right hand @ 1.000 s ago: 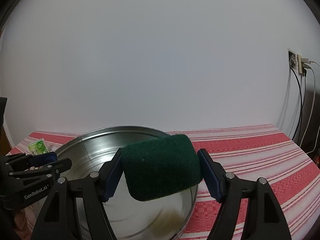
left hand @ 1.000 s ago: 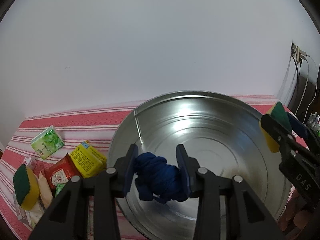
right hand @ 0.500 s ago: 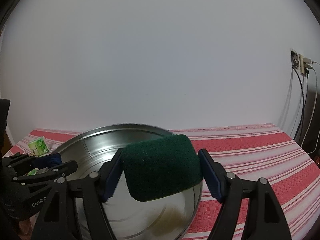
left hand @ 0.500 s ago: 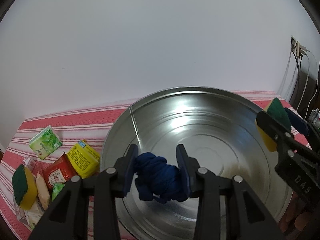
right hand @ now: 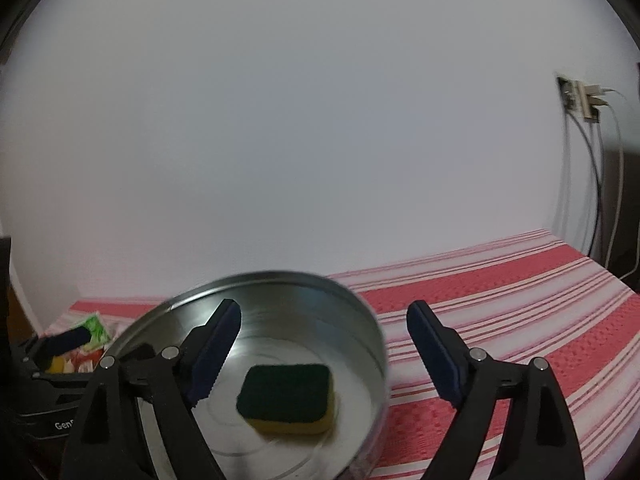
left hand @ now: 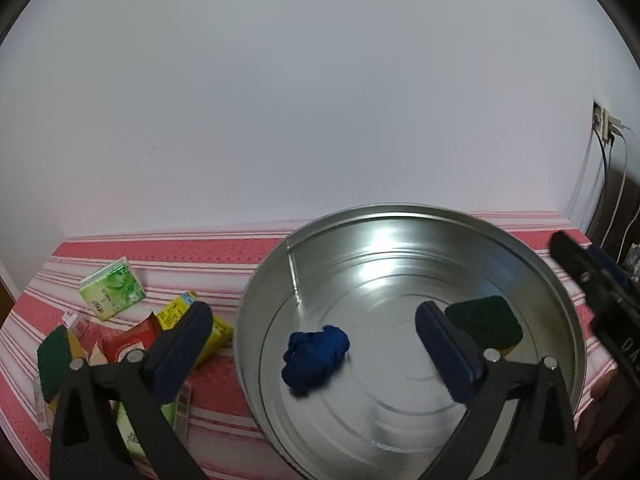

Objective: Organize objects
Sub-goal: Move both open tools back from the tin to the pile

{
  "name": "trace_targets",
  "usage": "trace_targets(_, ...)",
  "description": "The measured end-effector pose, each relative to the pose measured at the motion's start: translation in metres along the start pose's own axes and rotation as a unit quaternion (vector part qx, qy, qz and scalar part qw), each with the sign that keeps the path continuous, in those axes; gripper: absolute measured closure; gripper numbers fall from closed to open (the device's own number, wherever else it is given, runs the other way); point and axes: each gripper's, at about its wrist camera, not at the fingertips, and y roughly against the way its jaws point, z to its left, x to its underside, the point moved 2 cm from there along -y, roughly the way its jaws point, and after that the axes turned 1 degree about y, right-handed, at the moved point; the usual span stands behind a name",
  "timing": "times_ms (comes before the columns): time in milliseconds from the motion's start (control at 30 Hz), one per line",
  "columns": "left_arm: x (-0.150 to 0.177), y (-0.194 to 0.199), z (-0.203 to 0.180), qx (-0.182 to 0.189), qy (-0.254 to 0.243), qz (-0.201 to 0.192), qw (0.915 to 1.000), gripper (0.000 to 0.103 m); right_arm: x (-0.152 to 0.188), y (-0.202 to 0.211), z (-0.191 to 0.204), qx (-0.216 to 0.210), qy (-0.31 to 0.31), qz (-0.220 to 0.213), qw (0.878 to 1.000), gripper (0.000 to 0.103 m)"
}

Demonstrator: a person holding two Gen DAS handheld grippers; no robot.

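Observation:
A wide metal basin (left hand: 400, 264) stands on the red striped cloth. A crumpled blue cloth (left hand: 316, 356) lies loose on its floor, below and between the fingers of my left gripper (left hand: 312, 312), whose jaws are opening wide and touch nothing. A green-topped yellow sponge (left hand: 484, 320) rests flat in the basin to the right. In the right wrist view the sponge (right hand: 288, 396) lies in the basin (right hand: 280, 284) under my right gripper (right hand: 324, 310); its jaws are opening too, with nothing between the pads.
Left of the basin lie a green tissue packet (left hand: 112, 290), a yellow packet (left hand: 216, 328), a red packet (left hand: 132, 344) and a second sponge (left hand: 54, 360). Striped tablecloth (right hand: 520, 300) spreads to the right. A wall socket with cables (right hand: 580, 100) sits at the far right.
Both grippers let go: the blue cloth dropped from the left jaws and the sponge from the right jaws, both onto the basin floor. The left jaws spread far apart.

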Motion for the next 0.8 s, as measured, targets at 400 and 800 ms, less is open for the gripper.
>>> trace_targets(400, 0.012, 0.016, 0.027, -0.056, 0.013, -0.036, 0.9977, 0.0, -0.001, 0.025, 0.018, 0.039, 0.064, -0.072, 0.995, 0.016)
trace_targets(800, 0.032, 0.046, 0.052, -0.069, 0.032, -0.039, 0.9963, 0.0, 0.004, 0.049, 0.022, 0.054, 0.054, -0.093, 0.993, 0.016)
